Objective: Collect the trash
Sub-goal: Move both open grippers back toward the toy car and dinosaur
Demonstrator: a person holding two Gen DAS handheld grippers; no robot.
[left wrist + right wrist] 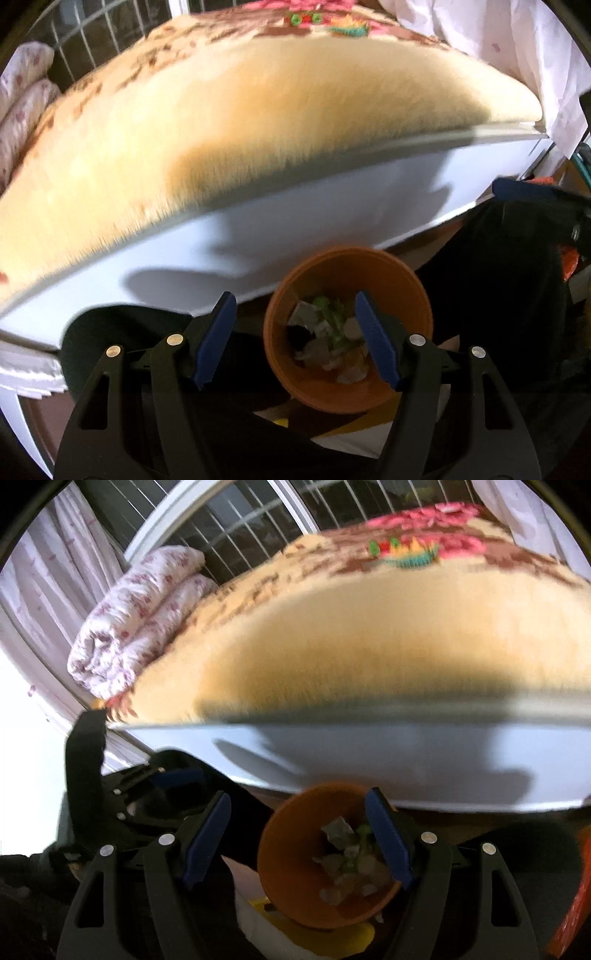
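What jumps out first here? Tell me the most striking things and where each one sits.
The orange bin grabs the eye, low in both views on the floor beside the bed, with crumpled paper and green scraps inside. Behind it the fuzzy yellow blanket fills the upper half over the white bed frame. Both the left claw and right claw hang open and empty above the bin.

Bed: ahead of me, a bed (280,236) with a pale white side panel fills most of both views.
Blanket: a fuzzy cream-yellow blanket (388,642) covers it, with brown, pink and green patterning toward the far end.
Quilt: a rolled white quilt with small red flowers (136,616) lies at the bed's left end.
Window: a white-framed window with a metal grille (236,520) stands behind the quilt.
Curtains: pale curtains (55,590) hang at the left; white fabric (517,55) hangs at the right.
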